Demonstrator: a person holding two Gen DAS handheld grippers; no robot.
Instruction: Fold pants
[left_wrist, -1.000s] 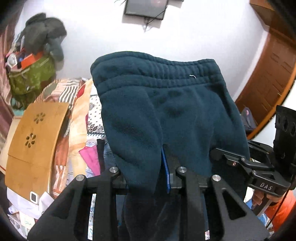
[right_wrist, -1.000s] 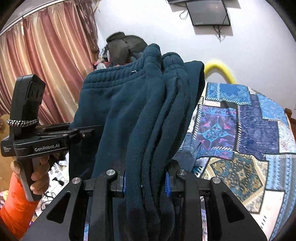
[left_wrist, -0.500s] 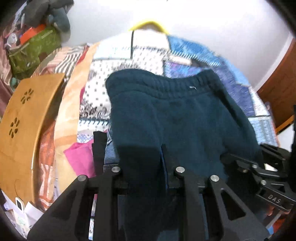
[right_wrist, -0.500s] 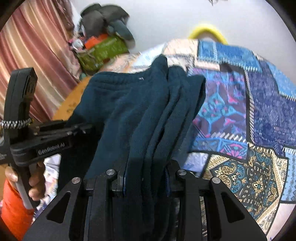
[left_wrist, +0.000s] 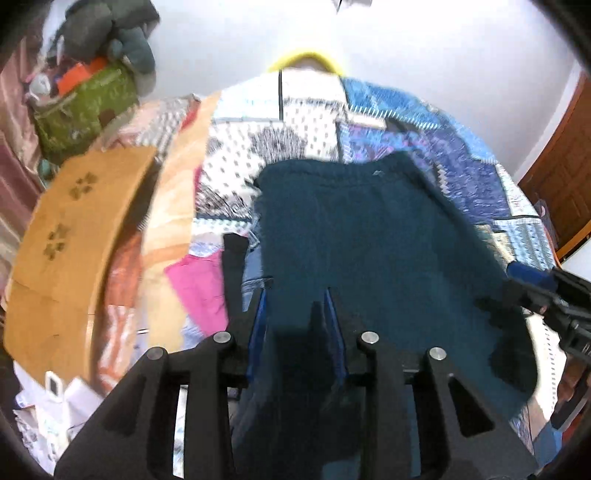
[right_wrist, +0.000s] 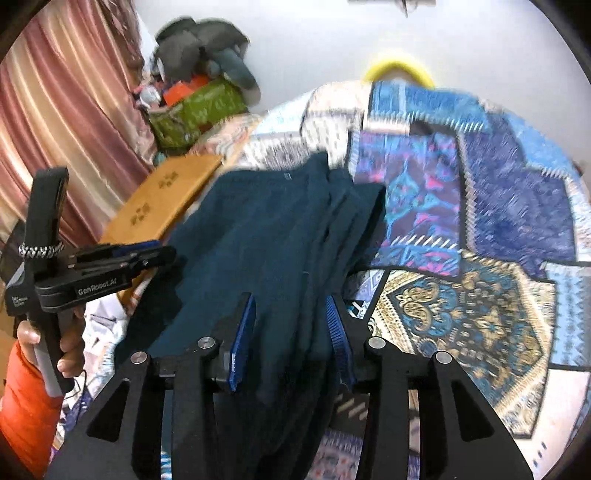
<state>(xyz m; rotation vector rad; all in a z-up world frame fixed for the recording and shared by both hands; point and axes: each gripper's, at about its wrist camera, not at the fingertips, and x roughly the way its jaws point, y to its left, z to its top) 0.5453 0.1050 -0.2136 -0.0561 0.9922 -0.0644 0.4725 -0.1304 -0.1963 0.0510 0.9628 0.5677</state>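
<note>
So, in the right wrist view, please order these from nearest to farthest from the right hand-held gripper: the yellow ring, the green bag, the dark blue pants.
1. Dark blue pants: between the fingers of the right hand-held gripper.
2. Green bag: upper left, near the curtain.
3. Yellow ring: top, beyond the bed's far edge, against the wall.

A patchwork quilt (right_wrist: 491, 206) in blue, purple and white covers the bed, with a wooden board (left_wrist: 74, 236) lying along its left edge, a pink cloth (left_wrist: 199, 288) beside that, a green bag (right_wrist: 195, 110) under grey clothes (right_wrist: 207, 48) at the far left corner, and a pink curtain (right_wrist: 59, 103).
</note>
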